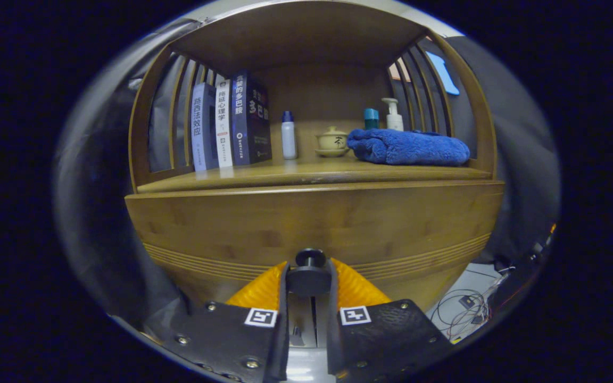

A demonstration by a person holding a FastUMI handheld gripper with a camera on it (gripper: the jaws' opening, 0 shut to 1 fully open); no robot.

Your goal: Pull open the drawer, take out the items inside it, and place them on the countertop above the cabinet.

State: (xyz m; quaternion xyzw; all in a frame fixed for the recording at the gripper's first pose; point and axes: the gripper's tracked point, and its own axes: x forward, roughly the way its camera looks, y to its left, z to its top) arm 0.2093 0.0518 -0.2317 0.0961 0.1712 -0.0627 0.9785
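Note:
A wooden cabinet stands right in front of me, its drawer front (312, 223) wide and close. A dark round knob (309, 276) juts from the drawer's lower middle. My gripper (309, 274) is shut on that knob, one finger pressing each side. The drawer looks closed, so its contents are hidden. Above the drawer runs the wooden countertop (264, 178), under a shelf roof.
On the countertop stand three books (229, 122) at the left, a small white bottle (288, 137), a lidded tea bowl (332, 141), a folded blue towel (407, 146), and two bottles (386, 117) behind it. Cables (466, 311) lie on the floor at the lower right.

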